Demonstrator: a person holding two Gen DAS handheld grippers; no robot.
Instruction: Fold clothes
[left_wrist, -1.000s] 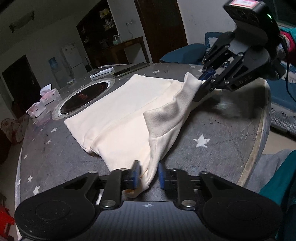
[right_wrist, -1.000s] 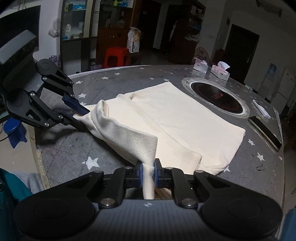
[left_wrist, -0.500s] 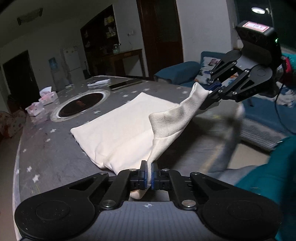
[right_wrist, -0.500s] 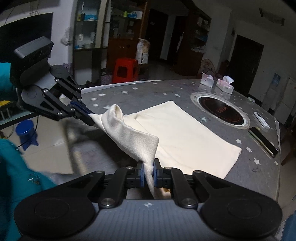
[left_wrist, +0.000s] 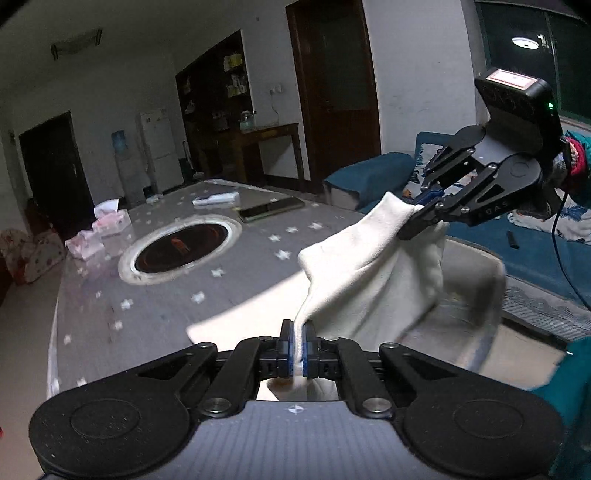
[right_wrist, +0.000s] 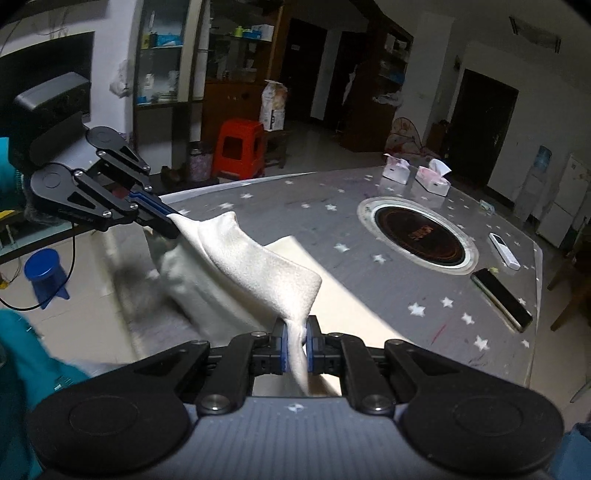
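So both grippers are clamped on the cream garment (left_wrist: 373, 280): left gripper (left_wrist: 297, 347) pinching one edge, right gripper (right_wrist: 295, 345) another, cloth lifted over the near edge of the star-print table (right_wrist: 399, 295). Lower folds are blurred, and the garment type is unclear. Farther off lies a phone (right_wrist: 502, 295).

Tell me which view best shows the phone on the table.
The right wrist view: the phone lies near, its dark face and full outline clear beside the round burner. The left wrist view shows it farther off, smaller.
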